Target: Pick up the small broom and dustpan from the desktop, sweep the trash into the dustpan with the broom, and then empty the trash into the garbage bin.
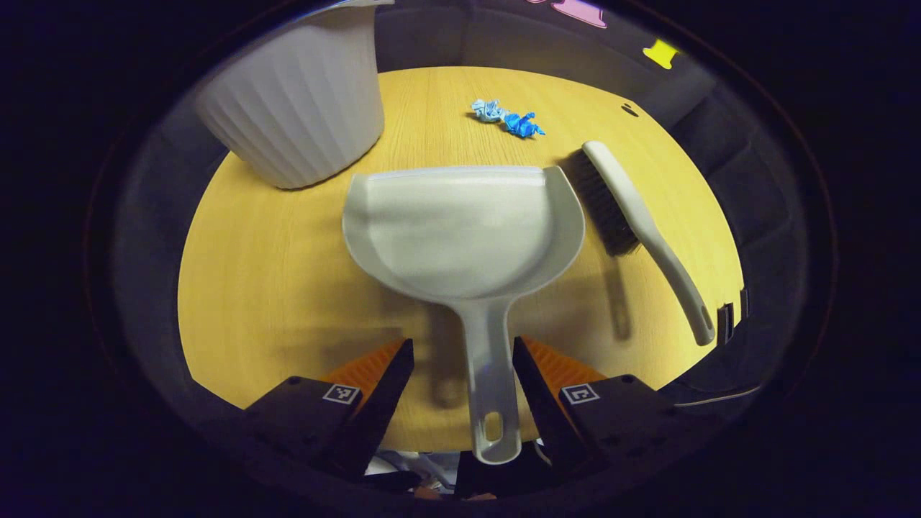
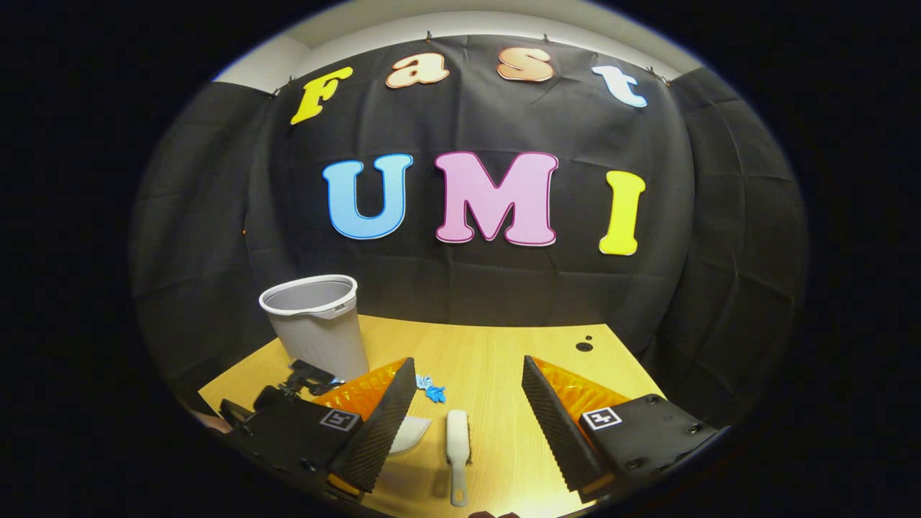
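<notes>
My left claw (image 1: 463, 360) is wide open, fingers either side of the dustpan (image 1: 464, 230) handle, not touching. Broom (image 1: 633, 216) lies just right of pan; blue trash (image 1: 507, 119) beyond; bin (image 1: 298, 101) far left on tabletop (image 1: 273, 273). Right claw (image 2: 468, 403) also wide, above broom.

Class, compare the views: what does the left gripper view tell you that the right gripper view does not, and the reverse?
Left gripper view: the whole grey plastic dustpan, its handle between the open left gripper fingers, and the dark bristles of the small white-handled broom.
Right gripper view: the open mouth of the grey ribbed garbage bin, the black cloth wall, the open right gripper.
Both: the light wooden table, bin, broom, dustpan, crumpled blue trash.
</notes>
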